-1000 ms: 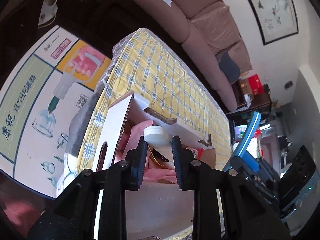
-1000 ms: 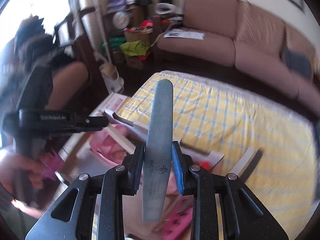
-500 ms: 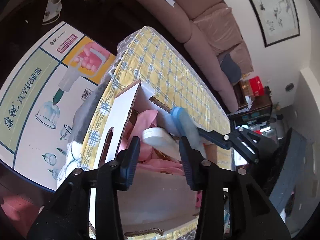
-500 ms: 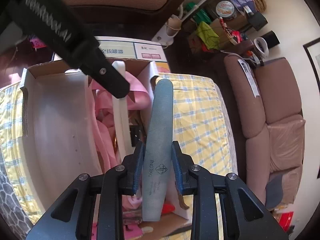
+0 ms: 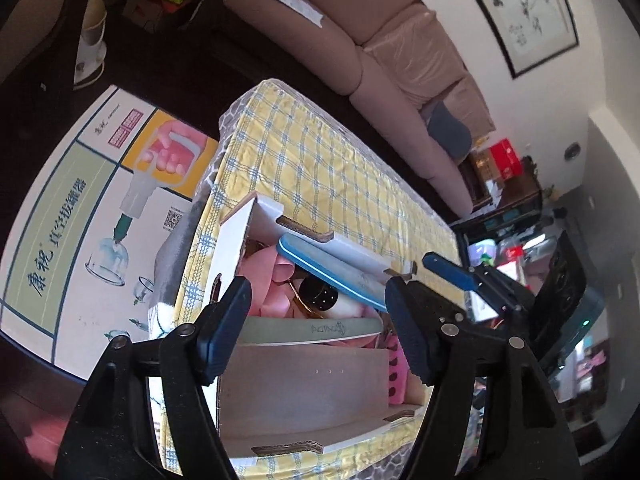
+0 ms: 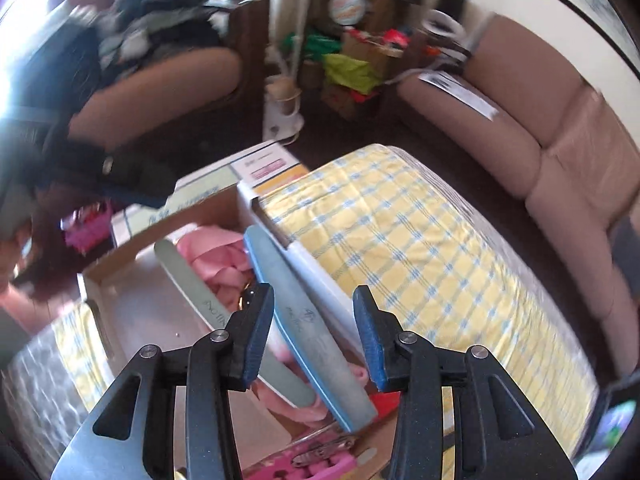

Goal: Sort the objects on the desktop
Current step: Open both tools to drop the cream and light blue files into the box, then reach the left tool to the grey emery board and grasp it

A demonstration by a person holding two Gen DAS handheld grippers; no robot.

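An open cardboard box (image 5: pixel 304 376) sits on a yellow checked cloth (image 5: pixel 320 168). In it lie pink fabric (image 5: pixel 268 268), a grey nail file (image 5: pixel 312 326) and a blue-edged grey nail file (image 5: pixel 332 270) resting on the box's far wall. My left gripper (image 5: pixel 318 328) is open and empty above the box's near side. My right gripper (image 6: pixel 314 336) is open; the blue-edged file (image 6: pixel 308 328) lies loose between its fingers, in the box (image 6: pixel 152 312). The grey file (image 6: pixel 192 292) lies to its left. The right gripper's fingers (image 5: pixel 452 272) show in the left wrist view.
A printed carton (image 5: pixel 92 216) lies left of the cloth-covered table. A pink sofa (image 5: pixel 384 60) stands behind. Pink toe separators (image 6: pixel 316 468) lie at the box's near end. A person (image 6: pixel 80 92) sits at the left in the right wrist view.
My right gripper opened and let go of the blue-edged file, which now rests in the box. My left gripper opened wider and released the grey file into the box.
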